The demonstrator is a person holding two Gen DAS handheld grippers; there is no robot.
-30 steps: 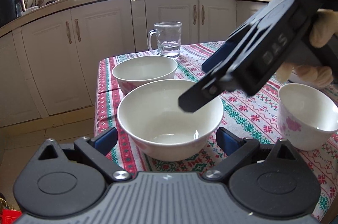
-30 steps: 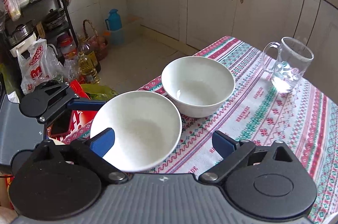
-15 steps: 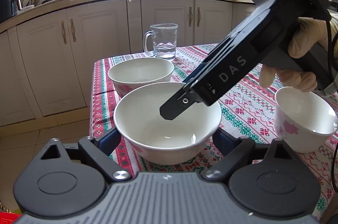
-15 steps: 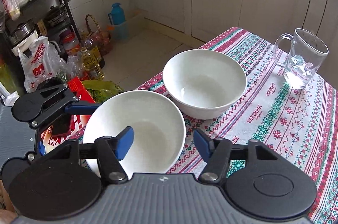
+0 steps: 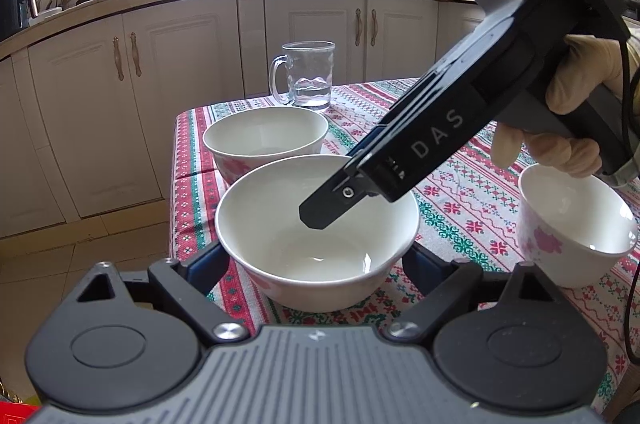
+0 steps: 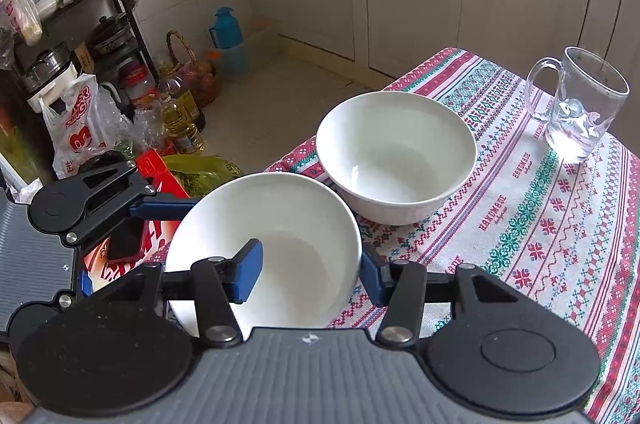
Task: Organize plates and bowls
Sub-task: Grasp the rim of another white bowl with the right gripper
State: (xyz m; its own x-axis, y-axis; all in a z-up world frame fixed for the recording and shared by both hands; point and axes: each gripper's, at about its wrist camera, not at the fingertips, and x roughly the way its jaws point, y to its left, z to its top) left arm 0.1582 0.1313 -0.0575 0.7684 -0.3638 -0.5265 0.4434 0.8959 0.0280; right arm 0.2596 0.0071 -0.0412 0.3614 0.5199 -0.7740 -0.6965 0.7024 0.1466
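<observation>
A white bowl sits near the corner of the patterned tablecloth. My left gripper is shut on it, with one blue pad pressed to each side of its lower wall. From the upper right, my right gripper's finger reaches down inside the bowl. In the right wrist view my right gripper is shut on the same bowl, one pad inside and one outside its wall. A second white bowl stands just behind, its wall touching or almost touching the held bowl.
A glass mug with a little water stands at the far end of the table. A small flowered bowl sits to the right. The table edge is close on the left; oil bottles, bags and a shelf crowd the floor below.
My right gripper's jaws closed from wide open onto the near bowl's wall, and its finger dipped lower into the bowl. My left gripper's jaws narrowed onto the bowl's sides.
</observation>
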